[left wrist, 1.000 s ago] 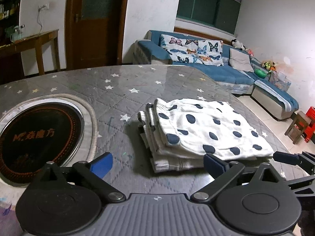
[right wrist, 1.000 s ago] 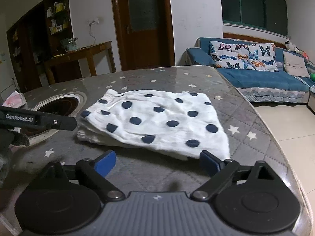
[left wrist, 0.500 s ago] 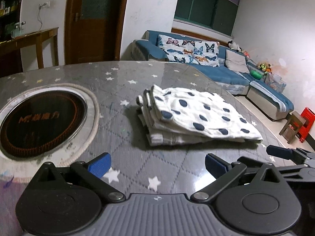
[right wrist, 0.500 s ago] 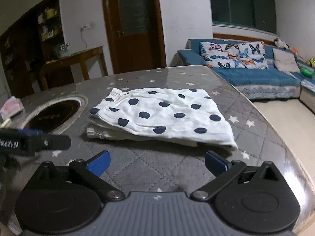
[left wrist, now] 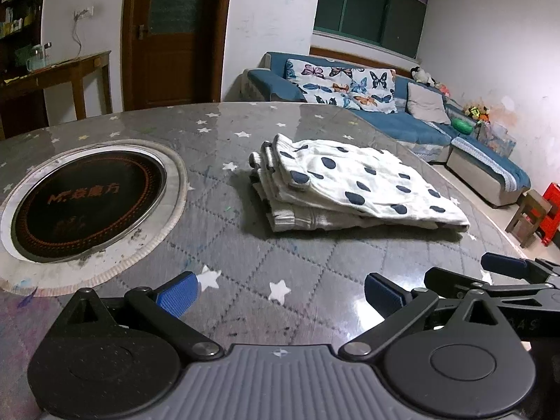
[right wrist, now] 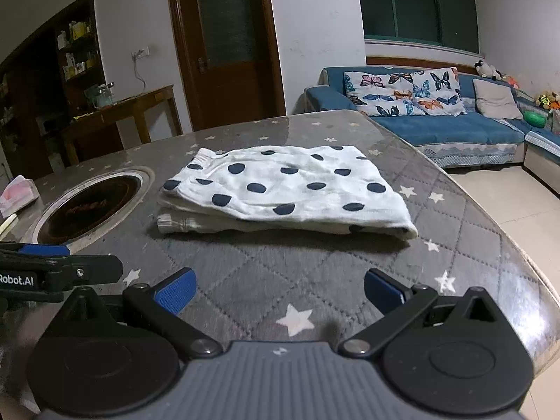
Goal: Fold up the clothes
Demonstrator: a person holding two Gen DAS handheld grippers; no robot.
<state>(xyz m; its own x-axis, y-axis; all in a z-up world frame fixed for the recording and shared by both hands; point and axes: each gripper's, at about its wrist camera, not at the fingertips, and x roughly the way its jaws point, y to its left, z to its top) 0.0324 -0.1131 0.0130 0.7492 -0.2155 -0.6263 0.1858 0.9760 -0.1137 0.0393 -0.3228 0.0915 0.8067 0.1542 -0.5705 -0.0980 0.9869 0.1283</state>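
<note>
A white garment with dark blue dots [left wrist: 353, 183] [right wrist: 280, 189] lies folded in a flat stack on the grey star-patterned table [left wrist: 245, 255]. My left gripper [left wrist: 280, 292] stands open near the table's front, well short of the stack, nothing between its blue pads. My right gripper [right wrist: 278, 290] is likewise open and empty, also back from the stack. Each gripper shows at the edge of the other's view: the right one [left wrist: 504, 273] at the right, the left one [right wrist: 45, 266] at the left.
A round black cooktop [left wrist: 87, 199] [right wrist: 91, 206] is set into the table left of the stack. A pink-and-white packet [right wrist: 17, 196] lies at the far left. The table edge [right wrist: 525, 255] curves away on the right, with a blue sofa [right wrist: 455, 129] beyond.
Both grippers have drawn back from the folded garment, which now sits farther off in both views. The stack itself has not moved.
</note>
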